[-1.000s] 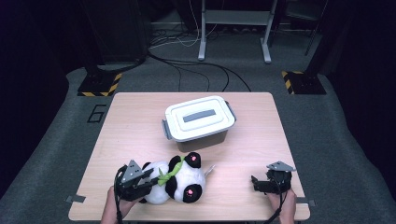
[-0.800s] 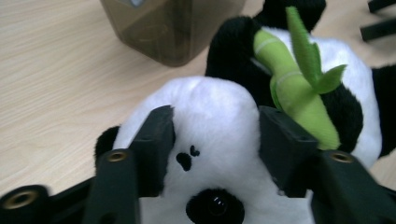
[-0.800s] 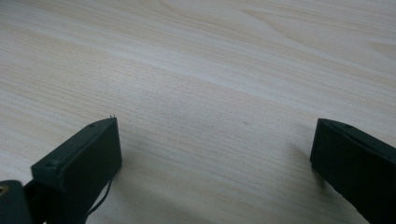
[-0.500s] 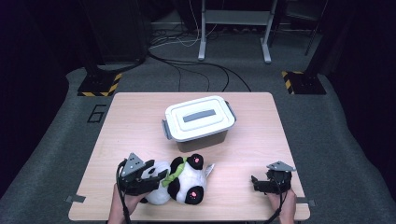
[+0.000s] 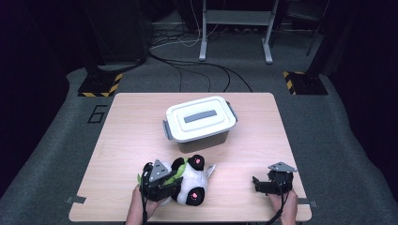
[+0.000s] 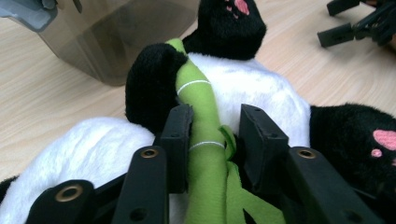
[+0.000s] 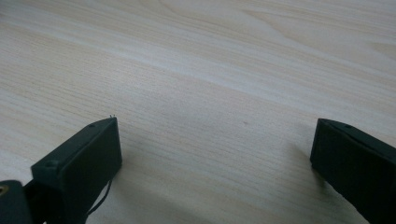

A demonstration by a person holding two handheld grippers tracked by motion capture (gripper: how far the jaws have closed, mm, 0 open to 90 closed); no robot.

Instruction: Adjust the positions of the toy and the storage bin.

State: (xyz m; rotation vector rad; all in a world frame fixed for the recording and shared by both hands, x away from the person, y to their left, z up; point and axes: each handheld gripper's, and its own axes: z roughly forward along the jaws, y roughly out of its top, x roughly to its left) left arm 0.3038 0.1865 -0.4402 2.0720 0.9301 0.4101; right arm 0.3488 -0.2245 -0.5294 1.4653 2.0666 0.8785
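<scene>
A black-and-white plush panda [image 5: 191, 186] lies on its back near the table's front edge, holding a green bamboo stalk [image 6: 198, 93]. My left gripper [image 5: 171, 180] reaches over it from the left. In the left gripper view its jaws [image 6: 217, 113] have just been closing. The stalk and a fold of white belly [image 6: 261, 88] sit between them, and the pads press into the plush. My right gripper [image 5: 257, 183] rests at the front right, open over bare wood [image 7: 212, 140]; it also appears far off as the right gripper [image 6: 350, 28].
A lidded plastic box [image 5: 199, 119] with grey latches stands mid-table just behind the panda, its smoky wall [image 6: 116, 37] close to the panda's paw. The wooden table [image 5: 126, 140] has bare room left and right. Dark floor and cables lie beyond.
My left gripper has slid right, onto the panda's body, and the panda has shifted slightly right with it. The right gripper has stayed in place.
</scene>
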